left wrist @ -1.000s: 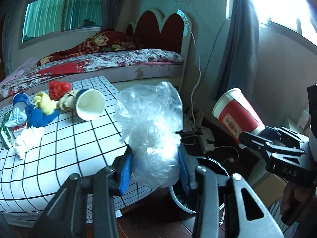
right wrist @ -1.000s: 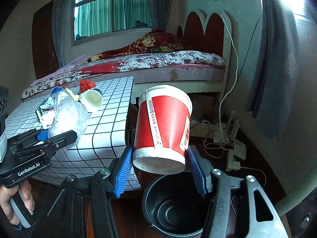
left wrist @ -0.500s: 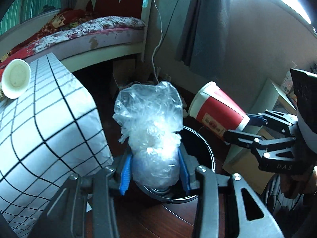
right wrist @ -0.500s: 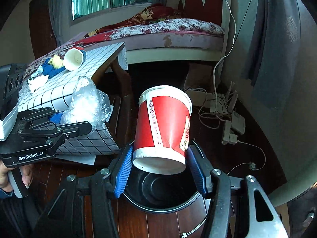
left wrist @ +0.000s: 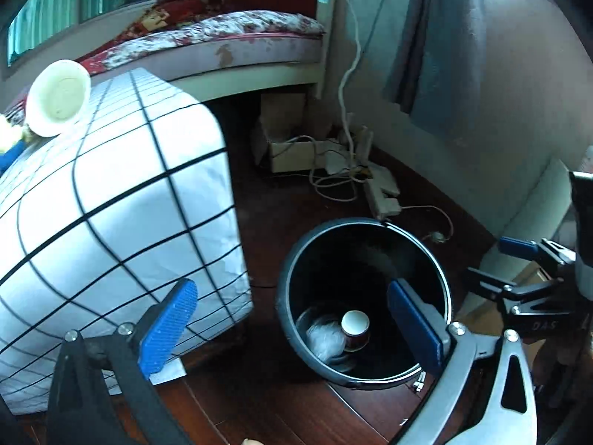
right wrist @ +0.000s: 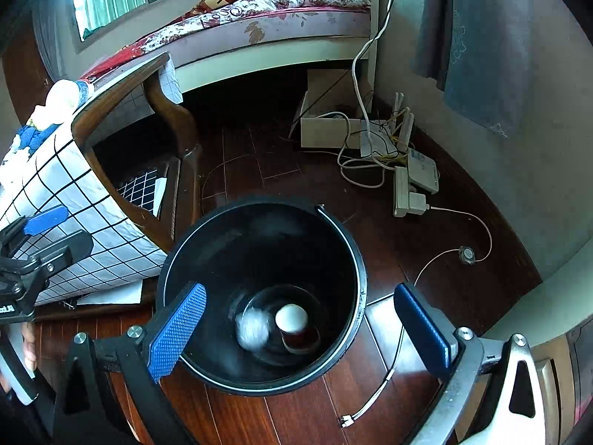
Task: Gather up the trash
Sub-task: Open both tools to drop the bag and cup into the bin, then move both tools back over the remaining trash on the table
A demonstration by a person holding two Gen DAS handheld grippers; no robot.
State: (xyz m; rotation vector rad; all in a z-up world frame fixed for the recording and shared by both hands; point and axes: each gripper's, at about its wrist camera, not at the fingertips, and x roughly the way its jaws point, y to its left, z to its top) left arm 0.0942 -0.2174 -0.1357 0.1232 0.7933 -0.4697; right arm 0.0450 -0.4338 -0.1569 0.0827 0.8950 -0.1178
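A black bin (left wrist: 285,285) (right wrist: 166,270) stands on the wooden floor beside the table. At its bottom lie a crumpled clear plastic bag (left wrist: 324,337) (right wrist: 252,328) and a red paper cup (left wrist: 355,328) (right wrist: 292,320). My left gripper (left wrist: 292,319) hangs over the bin's left side, its jaws opening wide with nothing between them. My right gripper (right wrist: 300,328) hovers above the bin, jaws likewise opening and holding nothing. Each gripper shows at the edge of the other's view, the right gripper (left wrist: 496,263) on the right and the left gripper (right wrist: 52,235) on the left.
A table under a black-gridded white cloth (left wrist: 111,204) stands left of the bin, with a white cup (left wrist: 57,98) on its side and more trash (right wrist: 37,126). Behind the bin lie a power strip (right wrist: 407,193), cables and a white box (right wrist: 326,131). Beyond is a bed (right wrist: 278,11).
Both grippers sank toward the bin and opened. The plastic bag left the left gripper and the red cup left the right; both now lie in the bin.
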